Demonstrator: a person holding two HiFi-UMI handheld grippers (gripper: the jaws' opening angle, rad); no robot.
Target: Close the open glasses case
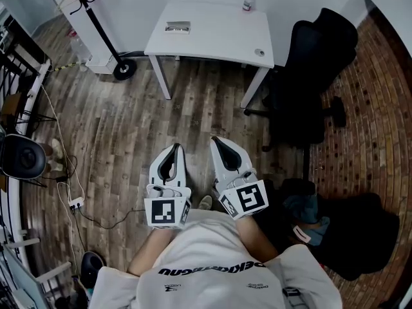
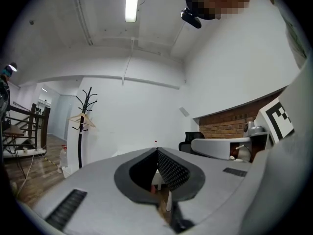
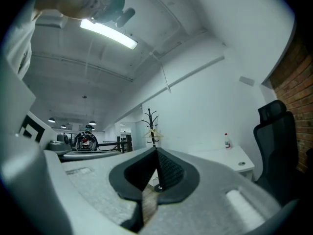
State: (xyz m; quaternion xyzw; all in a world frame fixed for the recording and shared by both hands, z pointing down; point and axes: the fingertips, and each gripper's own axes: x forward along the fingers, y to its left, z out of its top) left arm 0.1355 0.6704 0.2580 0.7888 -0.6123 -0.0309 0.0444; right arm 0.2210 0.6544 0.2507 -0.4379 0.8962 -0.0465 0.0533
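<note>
A wood floor runs out to a white table at the far wall, with a brick wall at the right. The case lies on the table's left part, well apart from both grippers. A bottle stands at its far right edge. A black chair stands just right of the table, and a coat rack to its left. The left gripper and right gripper hang side by side near the person's body, over bare floor, each with jaws pressed together on nothing
</note>
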